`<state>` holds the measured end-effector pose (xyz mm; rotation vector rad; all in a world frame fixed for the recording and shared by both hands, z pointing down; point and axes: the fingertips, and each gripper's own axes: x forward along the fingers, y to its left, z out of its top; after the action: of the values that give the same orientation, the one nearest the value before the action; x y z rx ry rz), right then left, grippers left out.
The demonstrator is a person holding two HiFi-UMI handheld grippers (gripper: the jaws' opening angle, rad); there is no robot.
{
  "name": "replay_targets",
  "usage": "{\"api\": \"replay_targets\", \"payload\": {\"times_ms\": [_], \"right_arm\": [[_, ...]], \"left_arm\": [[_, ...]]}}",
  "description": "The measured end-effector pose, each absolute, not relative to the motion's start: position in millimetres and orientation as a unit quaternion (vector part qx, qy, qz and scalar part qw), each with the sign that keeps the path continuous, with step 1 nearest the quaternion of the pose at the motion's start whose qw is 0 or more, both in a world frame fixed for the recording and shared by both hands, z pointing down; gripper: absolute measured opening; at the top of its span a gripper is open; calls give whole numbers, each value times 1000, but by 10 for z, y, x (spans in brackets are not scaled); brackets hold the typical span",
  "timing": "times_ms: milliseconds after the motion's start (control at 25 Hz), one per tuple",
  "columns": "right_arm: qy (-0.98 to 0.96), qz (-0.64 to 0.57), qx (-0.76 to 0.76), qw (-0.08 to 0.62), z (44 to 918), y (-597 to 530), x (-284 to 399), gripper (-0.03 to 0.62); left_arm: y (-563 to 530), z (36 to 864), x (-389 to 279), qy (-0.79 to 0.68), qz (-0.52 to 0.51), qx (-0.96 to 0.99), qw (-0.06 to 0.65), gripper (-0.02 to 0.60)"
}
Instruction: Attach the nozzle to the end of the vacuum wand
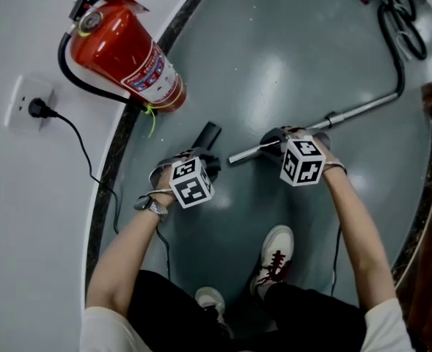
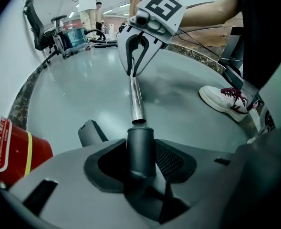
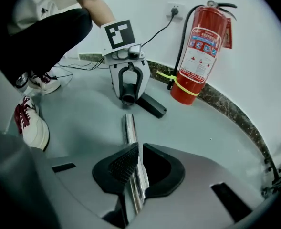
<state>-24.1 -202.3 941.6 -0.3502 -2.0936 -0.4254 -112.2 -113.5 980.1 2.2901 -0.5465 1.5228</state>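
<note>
The dark nozzle [image 1: 209, 135] is off the floor with my left gripper [image 1: 207, 160] shut on its round tube [image 2: 140, 149]; its flat part [image 2: 90, 132] hangs to the left. The chrome vacuum wand [image 1: 362, 109] slants across the grey floor, and my right gripper [image 1: 276, 141] is shut on it close to its free end [image 3: 129, 124]. In the left gripper view the wand's open end [image 2: 137, 109] sits just beyond the nozzle tube, nearly in line, with a small gap. In the right gripper view the nozzle's round mouth [image 3: 127, 98] faces the wand from the left gripper [image 3: 129, 95].
A red fire extinguisher [image 1: 127, 53] stands by the curved dark skirting [image 1: 120, 152] at left. A plug and cable hang from a wall socket [image 1: 31, 103]. The person's white shoes [image 1: 274, 259] are near me. A black hose [image 1: 399, 42] leads away; a person [image 2: 88, 4] stands far back.
</note>
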Motion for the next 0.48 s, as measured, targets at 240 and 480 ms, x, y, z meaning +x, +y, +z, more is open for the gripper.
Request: {"api": "replay_targets", "payload": {"times_ms": [240,480], "right_arm": [[-821,-182,-177,512,9586,-1969,-138,91],[-804,-185,-190,531,9697,-1962,-62,126]], "left_arm": [[-1118,9820,-1119,-190,535,807,166,181],[-1124,9827,-1112,-186,537,806,163,181]]}}
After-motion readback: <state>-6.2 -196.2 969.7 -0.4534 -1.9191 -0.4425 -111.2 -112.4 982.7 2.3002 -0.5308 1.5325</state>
